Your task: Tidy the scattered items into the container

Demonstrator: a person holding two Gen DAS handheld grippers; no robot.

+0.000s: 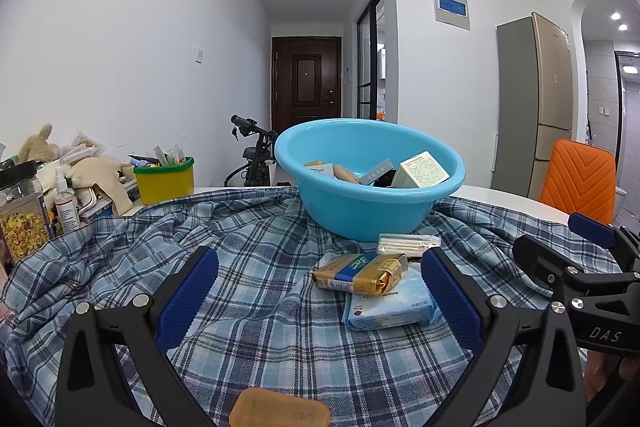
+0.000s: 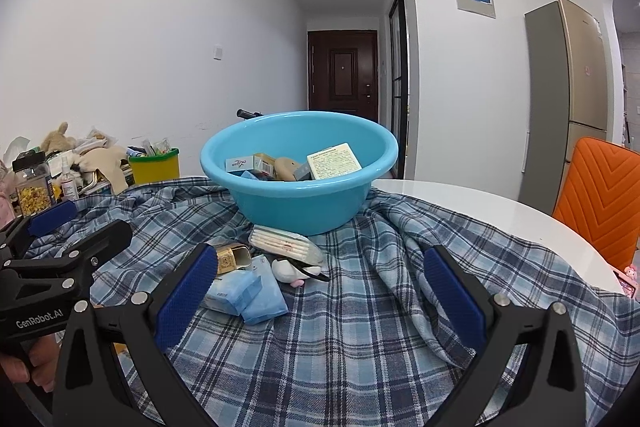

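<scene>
Nearest the left wrist camera, a tan rounded bar (image 1: 279,409) is seen on the plaid cloth (image 1: 260,307), at the bottom edge between the left claw's fingers. The left claw (image 1: 320,291) is held wide, with nothing between its blue pads (image 1: 188,297). Just ahead and slightly to its right, a gold and blue packet (image 1: 362,273) is stacked on a pale blue tissue pack (image 1: 390,309), and a clear pack of white sticks (image 1: 408,245) lies beyond them, just beside the base of the blue basin (image 1: 368,203).

The basin is set on the cloth at the far middle of the tabletop (image 2: 500,211). Several boxes are already lying in it, among them a cream box with printed text (image 1: 424,169).

The right claw (image 2: 320,291) is likewise spread wide and empty. In its view, the same pile is found to the left of centre, partly hidden by the claw's left finger, with a small white soft toy (image 2: 294,271) beside the packs. Each claw is partly seen at the edge of the other's view.

A yellow bin (image 1: 164,181), a jar (image 1: 22,223) and a spray bottle (image 1: 66,205) are gathered at the far left. An orange chair (image 2: 600,195) stands to the right.
</scene>
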